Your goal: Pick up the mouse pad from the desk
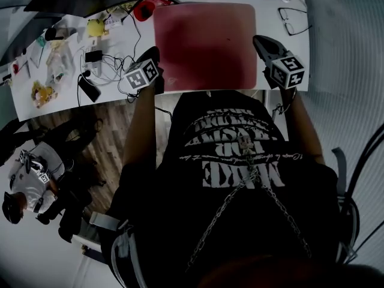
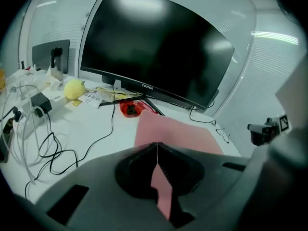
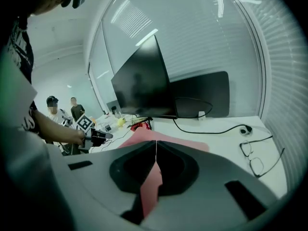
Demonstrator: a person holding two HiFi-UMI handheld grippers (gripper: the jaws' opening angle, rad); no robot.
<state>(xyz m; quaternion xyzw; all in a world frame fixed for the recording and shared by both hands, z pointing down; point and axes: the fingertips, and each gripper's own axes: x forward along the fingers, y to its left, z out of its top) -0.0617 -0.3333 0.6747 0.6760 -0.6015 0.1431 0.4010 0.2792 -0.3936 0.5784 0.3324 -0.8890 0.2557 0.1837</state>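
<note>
A red-pink mouse pad (image 1: 205, 47) lies flat on the white desk (image 1: 66, 101), in front of the monitor. My left gripper (image 1: 153, 54) hovers at the pad's near left edge, and my right gripper (image 1: 259, 41) is over its right edge. In the left gripper view the jaws (image 2: 157, 144) meet in a thin line with nothing between them, and the pad (image 2: 180, 129) lies just beyond. The right gripper (image 3: 156, 142) is likewise shut and empty above the pad (image 3: 144, 136). Whether either gripper touches the pad I cannot tell.
A black monitor (image 2: 154, 47) stands behind the pad. A red object (image 2: 130, 109), a yellow item (image 2: 73, 88) and tangled cables (image 2: 38, 143) fill the desk's left side. Glasses (image 3: 255, 158) and a cable (image 3: 211, 131) lie to the right. People stand beyond the desk's left end.
</note>
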